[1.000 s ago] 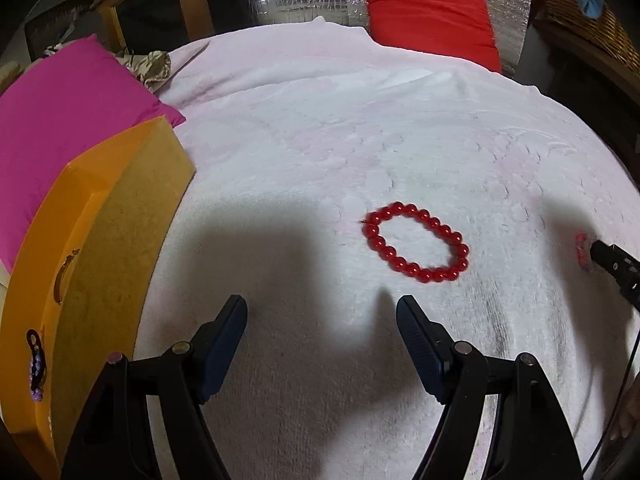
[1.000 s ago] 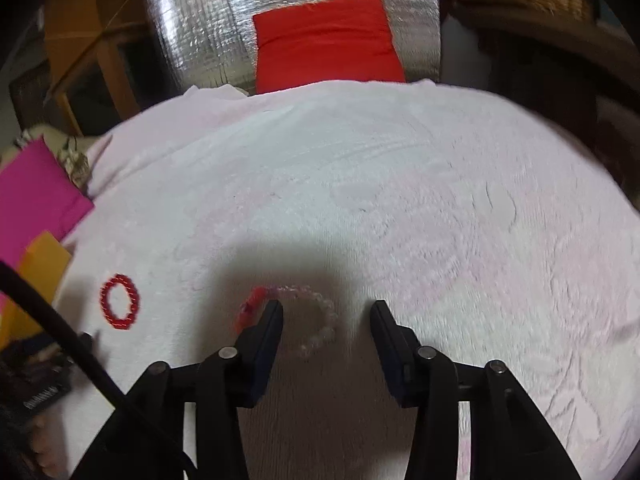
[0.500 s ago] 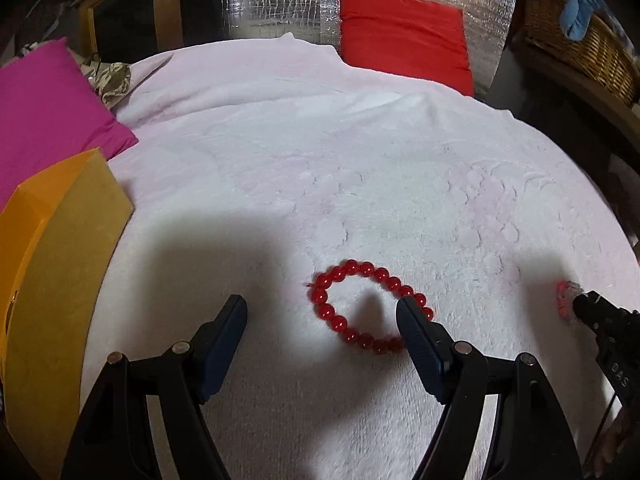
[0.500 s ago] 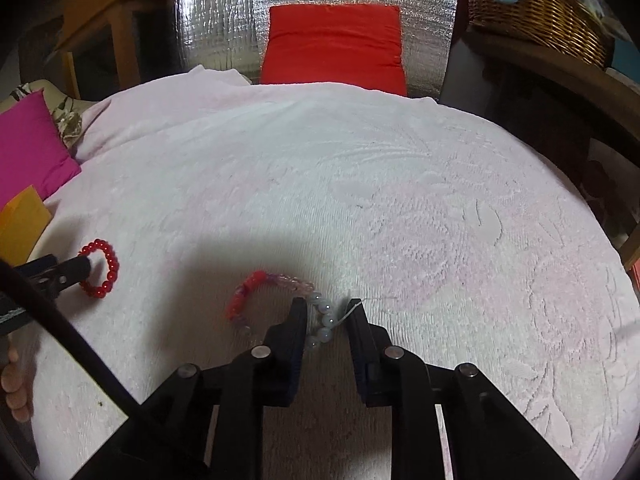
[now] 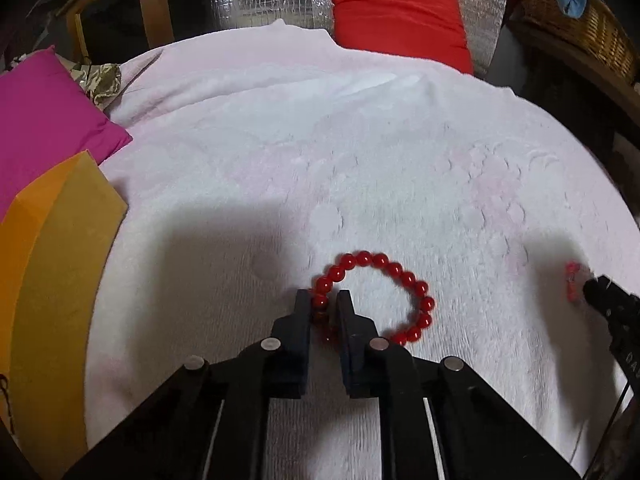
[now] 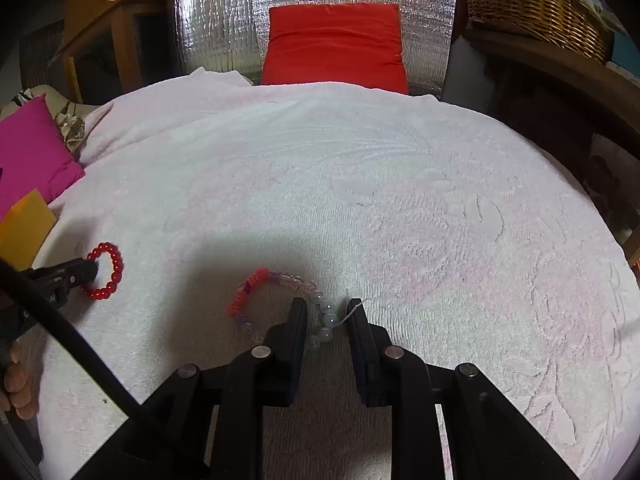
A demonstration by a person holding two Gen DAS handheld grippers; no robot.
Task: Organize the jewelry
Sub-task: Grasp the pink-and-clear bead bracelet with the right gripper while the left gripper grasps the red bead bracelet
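Closing on the red bead bracelet point(image 5: 404, 276), the left claw point(image 5: 323, 300) has its jaws nearly together w/ a few red beads pinched between the pads on the loop's near-left side. Rest of the loop curves ahead & to the right of the claw tips, flat on the pale pink towel point(image 5: 360, 152). Orange box point(image 5: 56, 264) sits well off to the claw's left, magenta cushion point(image 5: 44, 120) beyond it. Red cushion point(image 5: 396, 16) far ahead at the towel's back edge.

Right claw point(image 6: 327, 308) is narrowed around the mixed bracelet point(image 6: 276, 280), the pale beads between its jaws. Small gaps show either side of those beads, so can't tell if the pads actually press them. Thin clear string end sticks out by the right pad. Bracelet's red/pink/purple section arcs ahead & to the left of the tips, also on the towel.

From the right cam, the left claw shows far left at the red loop, w/ fingers of the person's hand point(image 6: 16, 380) below it. Wicker basket point(image 6: 536, 4) far ahead-right.
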